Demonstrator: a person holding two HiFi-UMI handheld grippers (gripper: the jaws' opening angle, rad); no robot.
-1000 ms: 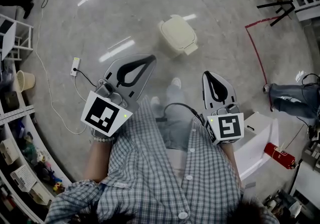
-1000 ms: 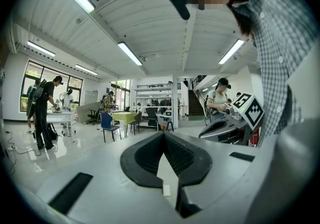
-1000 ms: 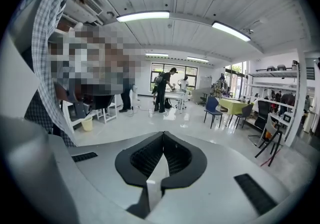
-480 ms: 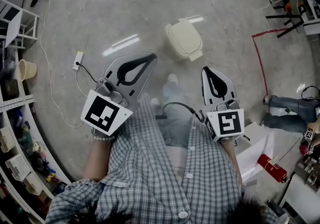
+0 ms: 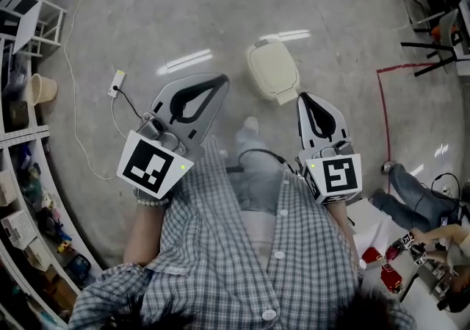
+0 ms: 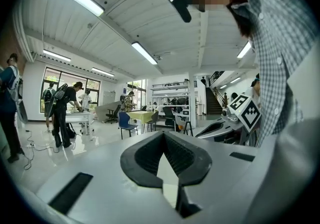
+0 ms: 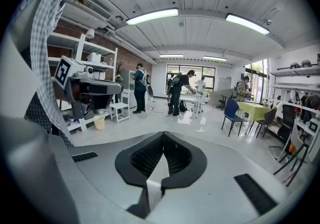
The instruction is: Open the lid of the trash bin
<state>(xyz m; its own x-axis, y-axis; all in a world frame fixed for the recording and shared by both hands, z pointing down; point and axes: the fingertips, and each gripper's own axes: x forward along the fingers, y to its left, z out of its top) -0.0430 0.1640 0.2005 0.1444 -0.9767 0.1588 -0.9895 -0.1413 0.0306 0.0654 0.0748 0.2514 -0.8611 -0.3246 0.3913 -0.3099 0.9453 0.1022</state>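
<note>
The left gripper (image 5: 218, 83) and right gripper (image 5: 308, 100) are both closed and empty, near the closed cream trash bin (image 5: 273, 70).

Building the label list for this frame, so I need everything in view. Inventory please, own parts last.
cream plastic trash bin: one, cream, floor ahead of the grippers, lid shut
white power strip: one, white, floor at left, cable attached
red tape line: one, red, floor at right
tan bucket: one, tan, by the left shelves
blue chair: one, blue, beside the yellow-green table
bystanders: several, dark clothes, far back by the windows
checked shirt: one, grey-blue, on the person
left gripper: one, grey with black pads, jaws together, empty
right gripper: one, grey with black pads, jaws together, empty
</note>
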